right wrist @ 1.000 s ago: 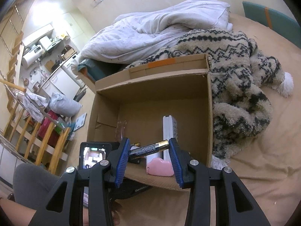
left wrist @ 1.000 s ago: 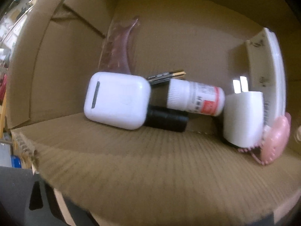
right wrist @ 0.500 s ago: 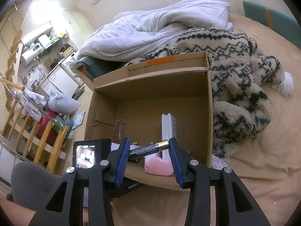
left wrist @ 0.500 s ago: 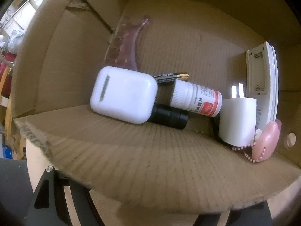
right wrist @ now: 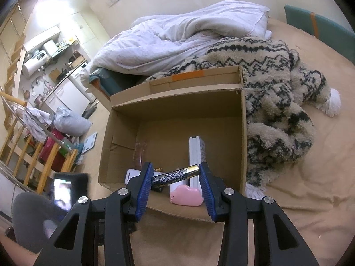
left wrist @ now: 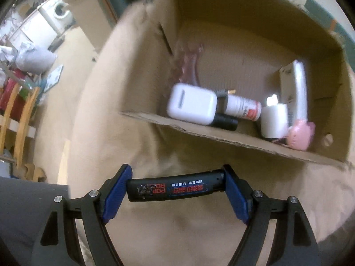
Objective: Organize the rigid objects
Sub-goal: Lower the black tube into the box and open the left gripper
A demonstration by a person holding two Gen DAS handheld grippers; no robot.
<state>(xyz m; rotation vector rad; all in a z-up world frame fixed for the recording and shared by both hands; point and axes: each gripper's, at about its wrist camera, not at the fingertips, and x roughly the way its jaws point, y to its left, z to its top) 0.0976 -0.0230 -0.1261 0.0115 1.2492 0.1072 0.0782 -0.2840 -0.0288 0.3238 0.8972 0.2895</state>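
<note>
A black tube (left wrist: 176, 188) with red and white print is being held end to end between the blue pads of the left gripper (left wrist: 176, 190), whose jaws are standing fairly wide around its length. It is being carried over the tan bedcover (left wrist: 199, 232), just short of the near wall of the cardboard box (left wrist: 221, 137). A battery (right wrist: 175, 174), black with a gold end, is being gripped lengthwise and slightly tilted by the right gripper (right wrist: 176, 185), its jaws set narrow, above the box's near edge.

The sorting is judged to be well under way. Already lying in the box are a white case (left wrist: 192, 104), a small white bottle (left wrist: 241, 110) with a red label, a black cylinder (left wrist: 225, 122), a white block (left wrist: 274, 120), a pink item (left wrist: 298, 136), a white remote (left wrist: 297, 95) leaning on the right wall and a clear pinkish piece (left wrist: 189, 66). The tube and the battery are still being kept out.

The left view is being smeared by blur, so the tube's print is not being read. Whether more loose things are lying outside the box cannot be told.
</note>
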